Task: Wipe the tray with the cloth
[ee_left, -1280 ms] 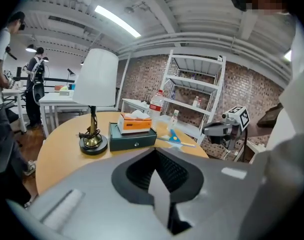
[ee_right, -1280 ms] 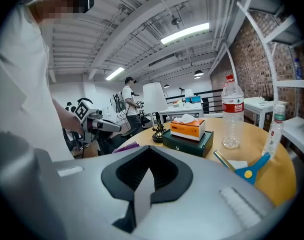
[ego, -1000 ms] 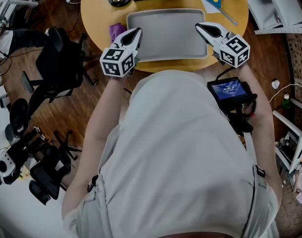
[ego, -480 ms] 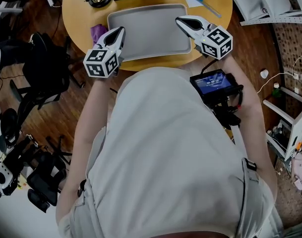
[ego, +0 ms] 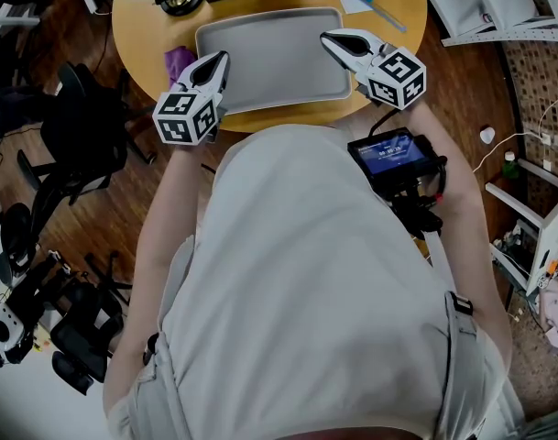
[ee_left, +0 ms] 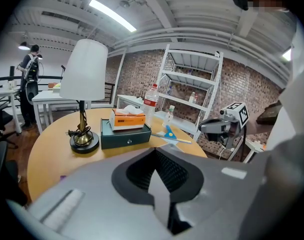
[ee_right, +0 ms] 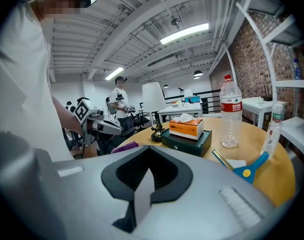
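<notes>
A grey tray (ego: pixel 274 58) lies bare on the round yellow table (ego: pixel 136 35). The purple cloth (ego: pixel 179 61) sits crumpled on the table just left of the tray; it also shows in the right gripper view (ee_right: pixel 123 146). My left gripper (ego: pixel 221 60) hovers at the tray's near left corner, beside the cloth, jaws shut and holding nothing (ee_left: pixel 157 184). My right gripper (ego: pixel 330 38) hangs over the tray's right edge, likewise shut and holding nothing (ee_right: pixel 142 184). Each gripper sees the other across the tray.
Behind the tray stand a lamp (ee_left: pixel 83 99), a dark green box with a tissue pack (ee_left: pixel 126 131), a water bottle (ee_right: pixel 230 114) and a blue-handled tool (ee_right: pixel 249 169). Office chairs (ego: pixel 86 126) stand left of the table, and metal shelving (ee_left: pixel 191 94) to the right.
The head view has shifted, so table and tray sit a little further up and left in the picture. Both grippers keep their places beside the tray, still shut.
</notes>
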A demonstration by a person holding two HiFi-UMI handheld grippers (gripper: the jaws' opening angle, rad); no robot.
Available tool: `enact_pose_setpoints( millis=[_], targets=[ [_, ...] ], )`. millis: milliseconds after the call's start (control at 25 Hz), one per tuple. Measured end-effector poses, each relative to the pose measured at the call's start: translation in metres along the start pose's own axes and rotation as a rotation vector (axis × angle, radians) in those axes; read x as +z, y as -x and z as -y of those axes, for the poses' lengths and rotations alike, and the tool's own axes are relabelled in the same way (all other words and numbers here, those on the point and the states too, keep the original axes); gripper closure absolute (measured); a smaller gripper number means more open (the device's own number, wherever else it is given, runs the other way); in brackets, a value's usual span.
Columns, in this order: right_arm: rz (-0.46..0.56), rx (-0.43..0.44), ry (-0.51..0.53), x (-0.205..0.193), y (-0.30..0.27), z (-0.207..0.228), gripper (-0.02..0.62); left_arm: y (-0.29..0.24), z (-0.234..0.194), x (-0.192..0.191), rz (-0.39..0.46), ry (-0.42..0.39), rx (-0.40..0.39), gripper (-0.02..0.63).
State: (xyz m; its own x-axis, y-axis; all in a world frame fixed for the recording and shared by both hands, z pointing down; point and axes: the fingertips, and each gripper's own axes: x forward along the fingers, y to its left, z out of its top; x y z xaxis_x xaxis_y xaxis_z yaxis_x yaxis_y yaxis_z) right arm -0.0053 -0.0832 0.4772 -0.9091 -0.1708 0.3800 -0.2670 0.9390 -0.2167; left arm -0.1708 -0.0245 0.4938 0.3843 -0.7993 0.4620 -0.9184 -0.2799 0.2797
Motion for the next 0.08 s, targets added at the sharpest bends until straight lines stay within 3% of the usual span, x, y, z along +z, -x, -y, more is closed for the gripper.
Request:
enact_pose_setpoints(
  millis=[80],
  targets=[
    [0.000, 0.001, 0.000, -0.0003, 0.0002, -0.0005, 0.595, 0.0000, 0.0004, -0.0016, -0.003, 0.000, 0.001, 0.606]
  ],
)
